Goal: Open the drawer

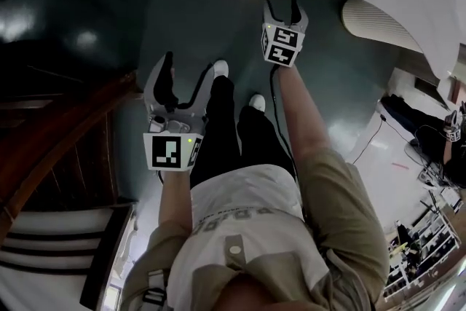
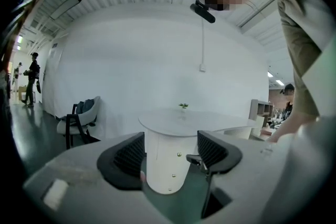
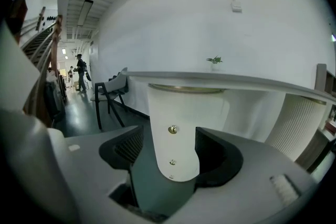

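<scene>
The person wears a khaki shirt [image 1: 342, 222], black trousers [image 1: 222, 129] and white shoes [image 1: 220, 68].

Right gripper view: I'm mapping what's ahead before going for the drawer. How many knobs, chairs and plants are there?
Brass knobs: 3
Chair: 1
Potted plant: 1
Total: 5

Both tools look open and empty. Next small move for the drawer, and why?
Probably ease the right tool forward onto the upper knob of the white pedestal: its jaws stand apart, frame that knob, and have not yet reached it.
</scene>
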